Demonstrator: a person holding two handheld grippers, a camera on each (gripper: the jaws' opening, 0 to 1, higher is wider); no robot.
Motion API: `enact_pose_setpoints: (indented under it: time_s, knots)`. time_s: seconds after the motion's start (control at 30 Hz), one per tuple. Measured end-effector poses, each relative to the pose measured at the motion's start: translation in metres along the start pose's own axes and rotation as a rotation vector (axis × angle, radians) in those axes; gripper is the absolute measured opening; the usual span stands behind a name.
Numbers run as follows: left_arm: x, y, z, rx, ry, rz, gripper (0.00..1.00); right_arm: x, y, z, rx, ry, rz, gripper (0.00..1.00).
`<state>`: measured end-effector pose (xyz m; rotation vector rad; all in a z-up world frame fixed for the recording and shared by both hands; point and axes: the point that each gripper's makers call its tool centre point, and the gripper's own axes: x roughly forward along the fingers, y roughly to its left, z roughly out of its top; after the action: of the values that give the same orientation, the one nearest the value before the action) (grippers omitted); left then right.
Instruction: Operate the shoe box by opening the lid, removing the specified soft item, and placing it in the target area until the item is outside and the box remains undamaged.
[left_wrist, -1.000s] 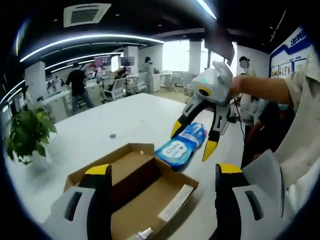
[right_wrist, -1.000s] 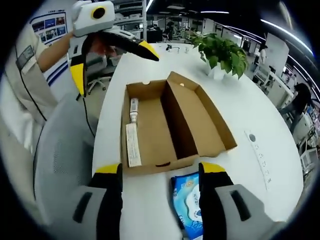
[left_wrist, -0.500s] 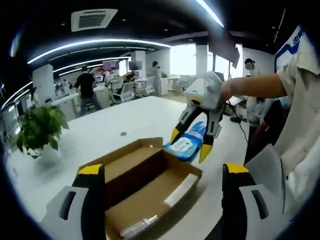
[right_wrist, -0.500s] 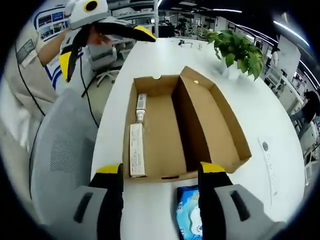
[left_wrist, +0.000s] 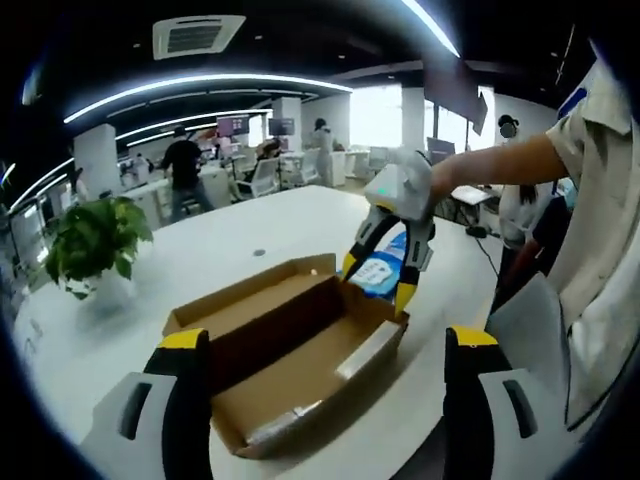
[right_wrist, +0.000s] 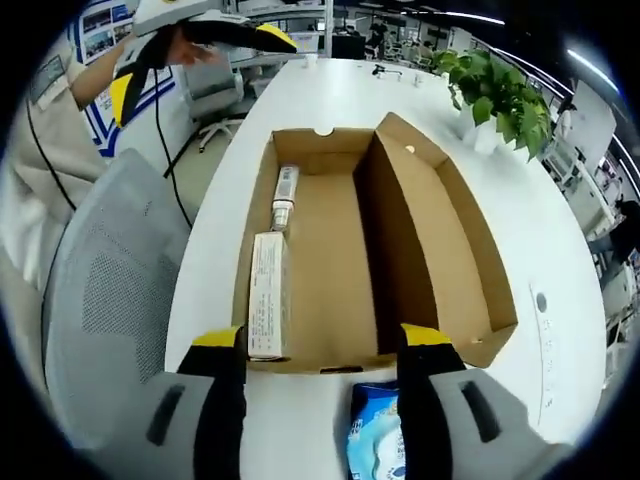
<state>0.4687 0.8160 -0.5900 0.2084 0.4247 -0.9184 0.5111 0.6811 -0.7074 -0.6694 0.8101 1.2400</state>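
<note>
We have the shoe box (right_wrist: 370, 260) open on the white desk (right_wrist: 330, 100), its lid (right_wrist: 450, 240) folded back so we can reach in. The soft blue pack (right_wrist: 375, 455) is already out, lying on the desk just beside the box. Our right tool (left_wrist: 378, 278) hangs over it with jaws spread, holding nothing. Our left tool (right_wrist: 190, 55) is spread too, raised off to the side. A small carton (right_wrist: 265, 295) and tube (right_wrist: 284, 195) lie inside.

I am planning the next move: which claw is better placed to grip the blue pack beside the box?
Right. The open right claw is around the blue pack at one end of the box. The left claw is raised beyond the opposite end.
</note>
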Motion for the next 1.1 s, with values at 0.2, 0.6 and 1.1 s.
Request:
enact_pose_setpoints:
  time_s: [0.2, 0.6, 1.1]
  knots:
    - [-0.004, -0.008, -0.004, -0.014, -0.003, -0.010, 1.00, 0.014, 0.003, -0.004, 0.004, 0.020, 0.021, 0.56]
    - [-0.017, -0.010, -0.007, -0.009, -0.037, 0.016, 1.00, 0.038, 0.012, -0.005, -0.007, 0.038, 0.073, 0.55]
    - [-0.024, -0.002, -0.028, -0.052, -0.006, 0.070, 1.00, 0.034, 0.002, -0.008, -0.009, 0.026, 0.055, 0.56]
